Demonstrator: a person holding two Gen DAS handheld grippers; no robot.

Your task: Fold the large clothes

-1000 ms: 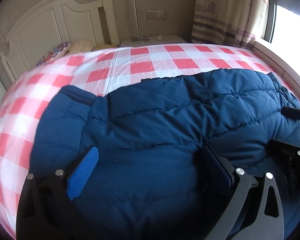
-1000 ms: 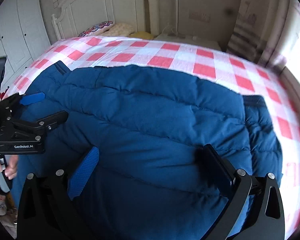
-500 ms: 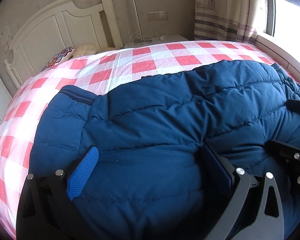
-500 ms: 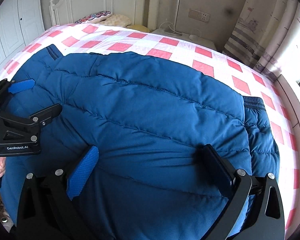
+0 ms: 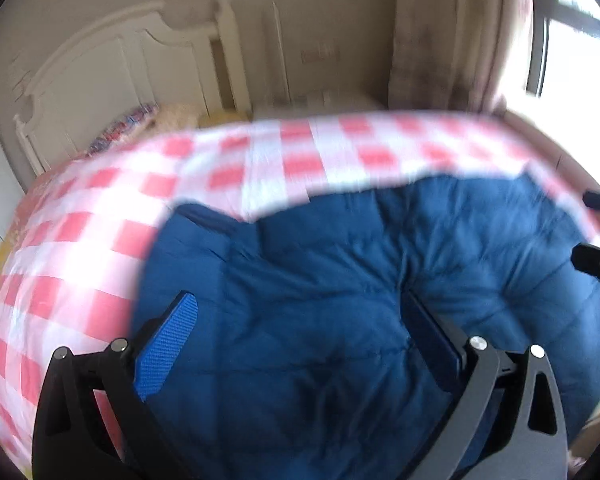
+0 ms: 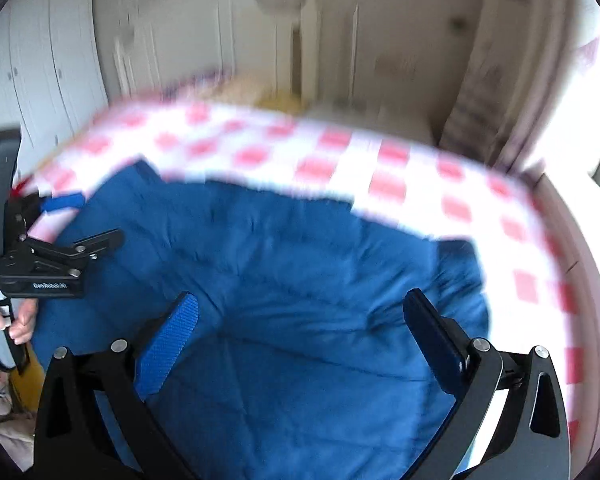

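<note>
Blue padded jacket [image 5: 340, 300] lies spread on the checked bedspread [image 5: 100, 208], filling lower centre frame. Left gripper [image 5: 300, 320] and right gripper [image 6: 300, 316] hover spread-fingered, gripping nothing, placed for edge pickup

Blurred white lettering, apparently "GenRobot.AI", stands on the black body of the left gripper [image 6: 78, 224]; nothing else is legible.
</note>
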